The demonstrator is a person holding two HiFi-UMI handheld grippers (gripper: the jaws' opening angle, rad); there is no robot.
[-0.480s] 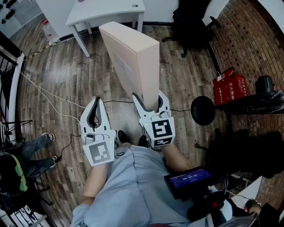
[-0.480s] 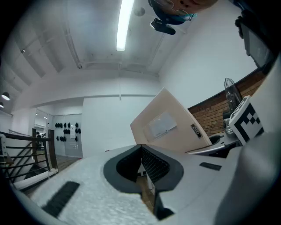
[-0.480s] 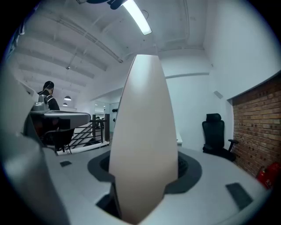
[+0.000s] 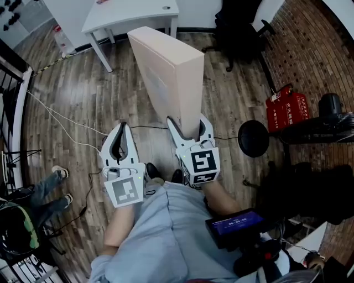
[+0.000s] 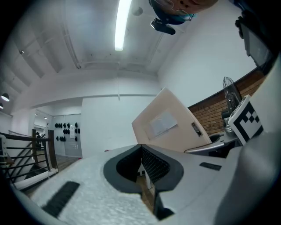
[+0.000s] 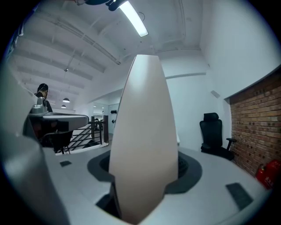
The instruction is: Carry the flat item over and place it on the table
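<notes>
Jaws of right gripper [image 4: 191, 132] clamp lower edge of flat item [image 4: 166, 72], which stands upright over wood floor [image 4: 83, 99]. Prob. held edge-on so weight sits straight above the grip. Left gripper [image 4: 119, 145] jaws together, empty, beside it, free to steady. White surface [image 4: 133, 14] lies ahead, item not yet there.

head view: overhead, steeply down on wooden floor [image 4: 72, 99], left tongs [image 4: 121, 127] and right tongs [image 4: 186, 124]. gripper views: close behind own jaws, tilted up toward ceiling [image 5: 88, 35]. shared by all three: flat box [image 4: 166, 72].
</notes>
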